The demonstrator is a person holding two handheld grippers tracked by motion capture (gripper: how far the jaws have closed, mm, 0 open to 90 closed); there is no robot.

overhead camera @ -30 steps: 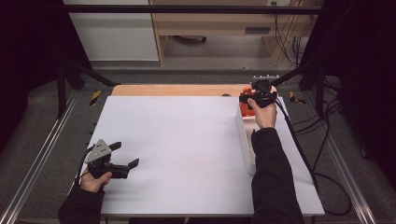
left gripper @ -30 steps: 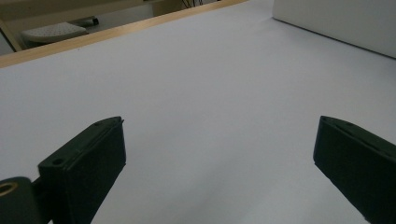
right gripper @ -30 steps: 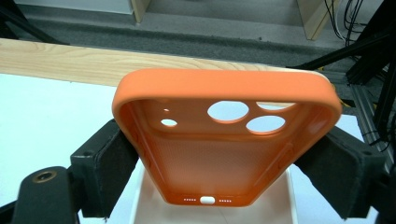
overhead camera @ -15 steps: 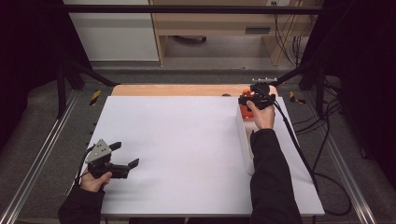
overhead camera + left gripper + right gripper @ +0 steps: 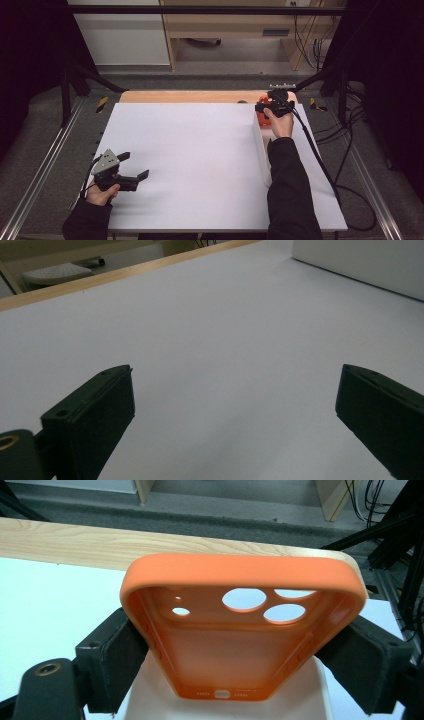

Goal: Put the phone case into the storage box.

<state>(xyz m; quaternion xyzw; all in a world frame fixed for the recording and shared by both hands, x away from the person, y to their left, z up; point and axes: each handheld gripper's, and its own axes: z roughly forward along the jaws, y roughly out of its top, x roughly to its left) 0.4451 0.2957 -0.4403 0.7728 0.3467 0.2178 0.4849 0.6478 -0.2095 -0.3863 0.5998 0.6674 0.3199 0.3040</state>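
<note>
High view takes in the bench [image 5: 200, 150], a broad white sheet over a pale wooden top whose far edge shows as a strip of bare wood. Along the right side of the white surface lies a long white box [image 5: 262, 152], running from near the far edge toward the person, with the person's right sleeve [image 5: 290, 195] beside and partly over it. At the near left corner the left hand holds the left tool [image 5: 134, 167] low over the white surface, well apart from the box; its jaws stand wide open with nothing between them, and the left gripper view shows bare white bench between the two black pads [image 5: 95, 415]. At the far right corner the right hand [image 5: 280, 122] holds the right tool [image 5: 261, 107] near the far end of the box. In the right gripper view the right tool [image 5: 240, 655] is closed on an orange phone case [image 5: 240, 630], one black pad pressing each long side. The case is held with its hollow inside facing the camera and its camera cut-outs toward the wooden edge; below it sits a white surface, and whether the case touches it I cannot tell. From above, the orange phone case [image 5: 262, 116] peeks out as a small patch under the tool
</note>
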